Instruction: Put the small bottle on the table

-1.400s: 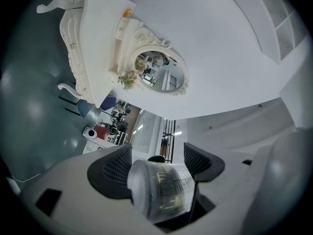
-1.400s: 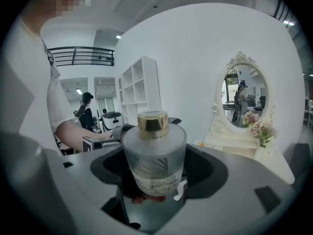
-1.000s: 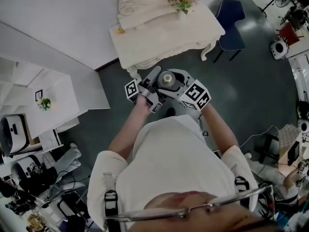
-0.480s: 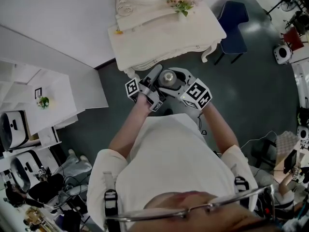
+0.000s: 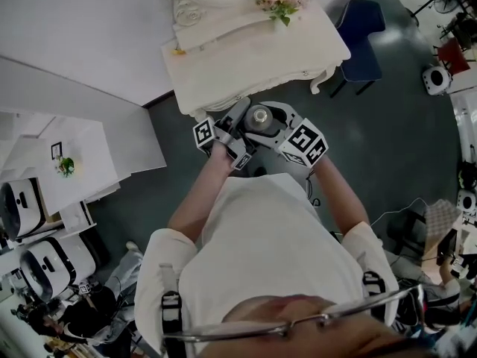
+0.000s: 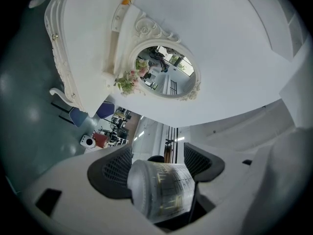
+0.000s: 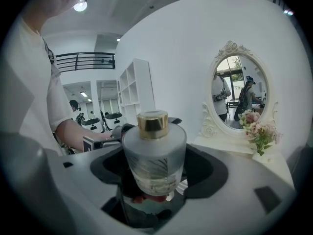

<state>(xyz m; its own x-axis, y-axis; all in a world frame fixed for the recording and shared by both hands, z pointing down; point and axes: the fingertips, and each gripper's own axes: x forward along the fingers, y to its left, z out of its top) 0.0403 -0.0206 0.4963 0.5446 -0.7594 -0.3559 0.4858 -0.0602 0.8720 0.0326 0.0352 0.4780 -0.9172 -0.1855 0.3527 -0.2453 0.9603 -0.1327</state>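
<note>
Frosted glass with a gold cap (image 7: 152, 124): the small bottle (image 7: 154, 155) is held in the air in front of the person's chest, over the dark floor (image 5: 387, 148) and just short of the near edge of the white carved worktop (image 5: 253, 58). It is not touching that worktop.

Both tools are on it from opposite sides. In the right gripper view the right gripper (image 7: 159, 166) has the bottle standing upright in its gap, with the ribbed fingers (image 7: 208, 170) narrowed against the round body on either side. In the left gripper view the left gripper (image 6: 159, 165) sees the same bottle lying across the picture. Its fingers (image 6: 115, 173) are drawn in on the bottle too, with no gap showing at either pad.

From the head view the two tools meet tip to tip with the bottle's top between them.

On the worktop an oval mirror (image 7: 239, 89) in a scrolled white frame stands at the back by the wall, and a bunch of pink flowers (image 7: 259, 131) stands beside it. A blue chair (image 5: 358, 36) is at the worktop's right end
</note>
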